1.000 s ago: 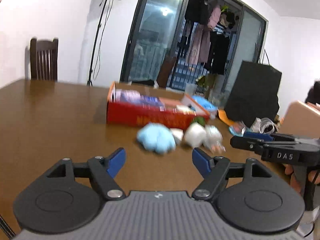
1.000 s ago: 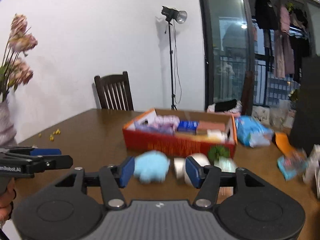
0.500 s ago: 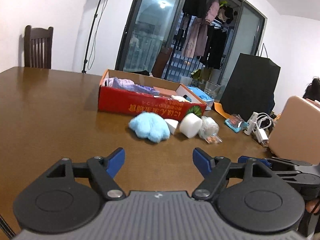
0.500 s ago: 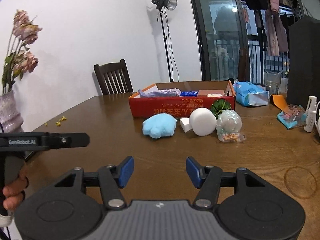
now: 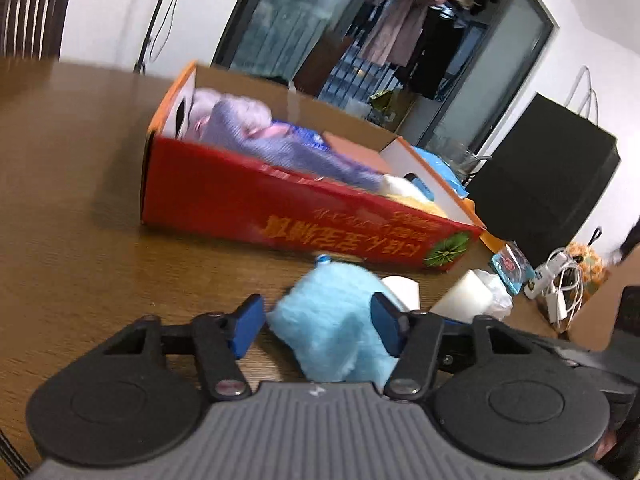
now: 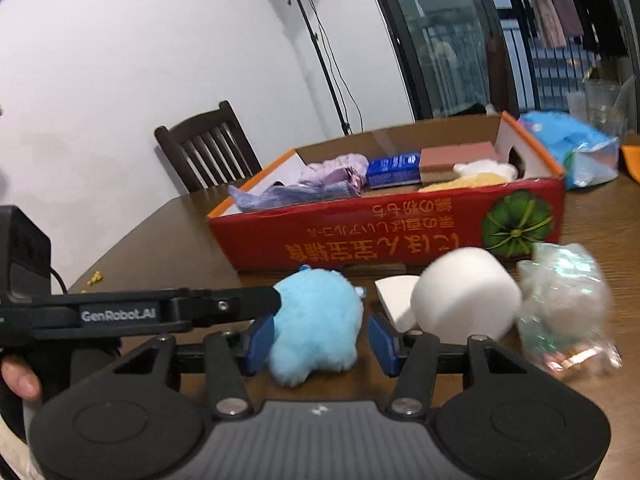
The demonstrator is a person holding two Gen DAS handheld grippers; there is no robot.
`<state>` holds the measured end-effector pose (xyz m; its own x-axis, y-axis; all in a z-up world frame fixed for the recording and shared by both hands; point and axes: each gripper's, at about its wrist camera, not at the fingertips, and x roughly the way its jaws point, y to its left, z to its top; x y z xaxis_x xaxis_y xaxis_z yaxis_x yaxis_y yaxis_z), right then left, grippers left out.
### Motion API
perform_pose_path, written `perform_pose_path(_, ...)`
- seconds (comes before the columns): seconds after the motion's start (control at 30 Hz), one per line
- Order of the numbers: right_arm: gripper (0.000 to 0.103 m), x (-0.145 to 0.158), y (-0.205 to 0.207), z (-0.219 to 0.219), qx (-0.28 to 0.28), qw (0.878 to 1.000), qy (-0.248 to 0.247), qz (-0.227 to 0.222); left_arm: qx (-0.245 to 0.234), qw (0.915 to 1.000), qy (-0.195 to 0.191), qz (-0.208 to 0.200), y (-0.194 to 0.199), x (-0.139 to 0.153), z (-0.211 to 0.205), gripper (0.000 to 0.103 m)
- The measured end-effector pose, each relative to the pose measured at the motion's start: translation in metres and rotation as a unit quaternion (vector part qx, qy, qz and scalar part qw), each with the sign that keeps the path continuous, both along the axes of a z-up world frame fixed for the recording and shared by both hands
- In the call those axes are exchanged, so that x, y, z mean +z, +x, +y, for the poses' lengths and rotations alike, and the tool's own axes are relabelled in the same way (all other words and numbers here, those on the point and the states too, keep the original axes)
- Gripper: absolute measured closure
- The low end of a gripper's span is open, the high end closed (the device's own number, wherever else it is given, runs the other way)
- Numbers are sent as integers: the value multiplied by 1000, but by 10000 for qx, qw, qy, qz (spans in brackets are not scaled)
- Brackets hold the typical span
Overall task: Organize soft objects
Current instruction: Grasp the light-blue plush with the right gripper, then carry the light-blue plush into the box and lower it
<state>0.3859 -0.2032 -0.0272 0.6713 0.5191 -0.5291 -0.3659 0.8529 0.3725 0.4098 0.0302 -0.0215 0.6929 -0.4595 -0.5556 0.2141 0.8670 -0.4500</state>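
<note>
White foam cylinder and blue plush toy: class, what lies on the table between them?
A white wedge-shaped piece lies between blue plush toy and white foam cylinder, clearest in the right wrist view.

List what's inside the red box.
In the red box: purple cloth, blue packet, pinkish-brown block, white plush on something yellow. Its front wall hides anything lower.

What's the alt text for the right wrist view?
The right tongs straddle a fluffy blue plush toy on a brown wooden table, jaws closing around it, while the left tongs reach its far side. Beside it sit a white foam cylinder and a wrapped toy; behind, a red cardboard box.
</note>
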Motion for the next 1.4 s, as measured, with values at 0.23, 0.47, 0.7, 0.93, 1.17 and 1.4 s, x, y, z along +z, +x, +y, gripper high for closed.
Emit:
perform_pose_path(0.23, 69, -15, 5, -2, 68, 9996, 233, 123, -81, 9997, -195, 94, -2, -7, 4, 65)
perform_pose_path(0.47, 69, -14, 1, -3, 50, 9996, 246, 125, -37, 9999, -143, 85, -6, -3, 0, 65)
perform_pose_path(0.7, 69, 15, -19, 3, 19, 9990, 26, -454, 56, 9989, -105, -451, -31, 30, -4, 66)
perform_pose_path(0.93, 69, 60, -49, 0, 123, 9945, -47, -1043, 141, 9957, -174, -901, -64, 70, -8, 66)
perform_pose_path(1.17, 69, 101, -18, -14, 125, 9934, 252, -1109, 286, 9911, -140, -1291, -37, 113, -19, 65)
perform_pose_path(1.4, 70, 111, 83, -7, 253, 9984, 297, -418, 437, 9972, 15, -604, 54, 116, -15, 65)
